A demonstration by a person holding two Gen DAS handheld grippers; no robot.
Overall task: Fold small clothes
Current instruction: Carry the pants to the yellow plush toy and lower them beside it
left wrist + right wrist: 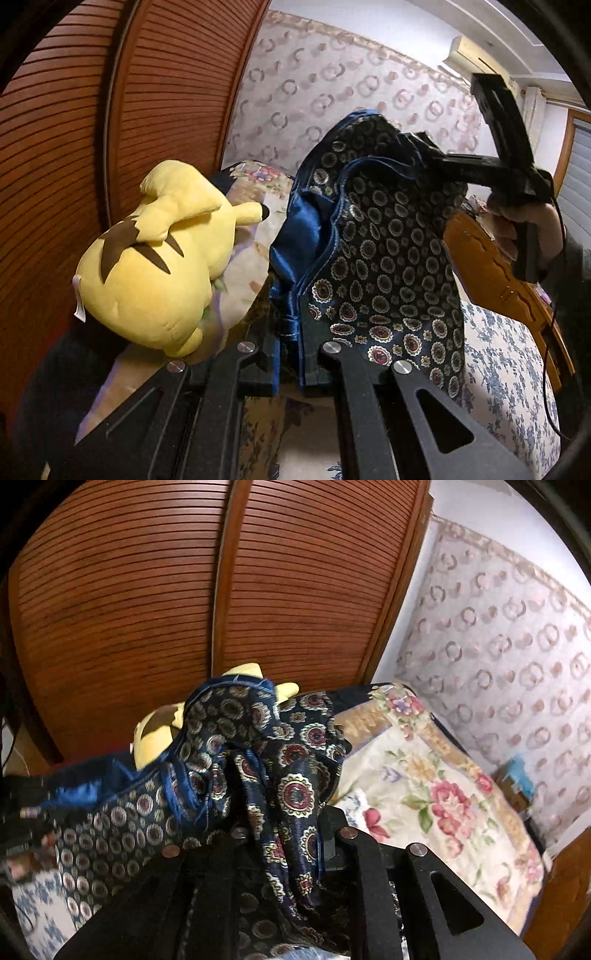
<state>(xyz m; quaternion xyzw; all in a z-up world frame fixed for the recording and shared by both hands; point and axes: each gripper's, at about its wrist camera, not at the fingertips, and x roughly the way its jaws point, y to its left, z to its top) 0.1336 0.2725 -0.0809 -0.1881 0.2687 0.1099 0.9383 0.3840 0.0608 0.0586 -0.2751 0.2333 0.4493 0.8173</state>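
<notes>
Left wrist view: patterned garment (pixel 388 258) held up in the air between two claws, above the bed (pixel 506 350).

Left claw (pixel 291 373) closed tight on the blue satin edge; right claw (pixel 284 845) almost closed, cloth bunched between its fingers. Garment hanging, not yet flat, beside the yellow plush toy (pixel 155 266). Step in hand, probably: lifting and spreading before the first fold. Next: pull both corners apart, lower onto the bed, keep clear of the toy.
</notes>
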